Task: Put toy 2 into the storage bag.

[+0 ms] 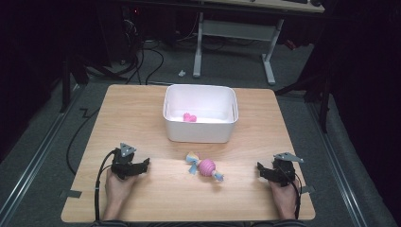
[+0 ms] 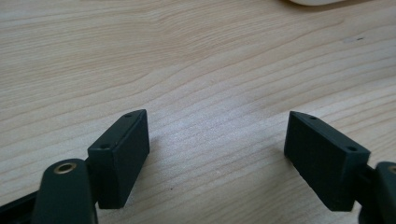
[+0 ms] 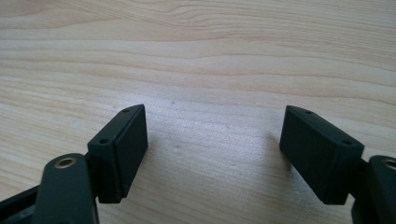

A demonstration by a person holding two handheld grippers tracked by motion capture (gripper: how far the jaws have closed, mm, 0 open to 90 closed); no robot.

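A pink candy-shaped toy [image 1: 206,167] with pale blue and yellow wrapper ends lies on the wooden table [image 1: 142,118], just in front of a white bin [image 1: 200,133]. A small pink object [image 1: 189,117] rests inside the bin. My left gripper [image 1: 143,165] sits low at the front left, well to the left of the toy, held by a hand. In the left gripper view its jaws [image 2: 217,140] stand wide apart over bare wood. My right gripper [image 1: 261,170] sits at the front right, to the right of the toy. Its jaws [image 3: 212,137] are also spread with nothing between them.
The bin stands mid-table toward the far edge; its rim [image 2: 313,2] peeks in at the top of the left gripper view. Beyond the table are a desk frame [image 1: 234,33] and cables on the grey floor. Tape marks [image 1: 71,193] sit at the front corners.
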